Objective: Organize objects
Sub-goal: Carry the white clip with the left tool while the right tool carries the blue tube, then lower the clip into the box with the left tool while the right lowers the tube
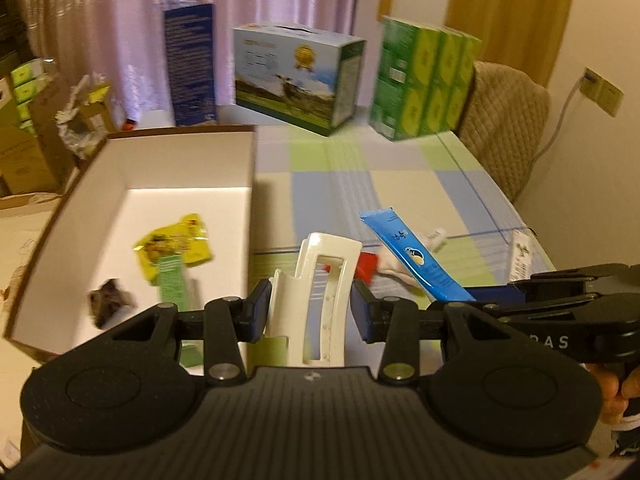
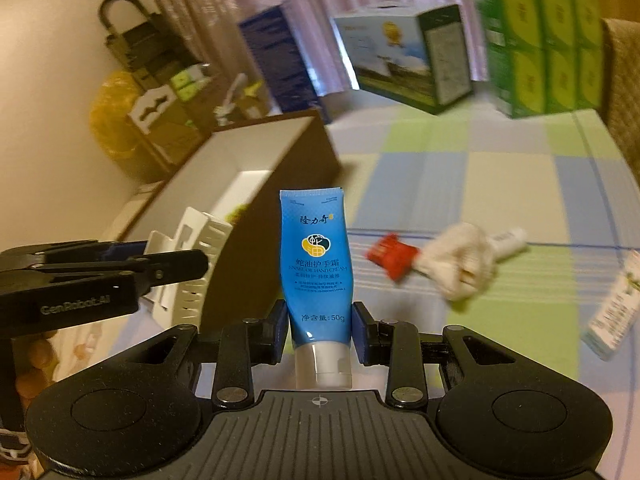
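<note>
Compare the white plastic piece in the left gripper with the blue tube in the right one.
The white plastic piece is rigid, with slots cut through it; the blue tube is a solid, printed hand cream tube with a white cap. The piece is the wider of the two; the tube is slim. Shared: each is clamped between its gripper's fingers, left gripper and right gripper, near the open box.

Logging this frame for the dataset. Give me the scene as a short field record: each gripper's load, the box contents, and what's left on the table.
left gripper: shut on white plastic clip
right gripper: shut on blue hand cream tube
open box: yellow packet, green packet, dark wrapped item
left on checked tablecloth: red-capped crumpled white tube, small white carton
</note>
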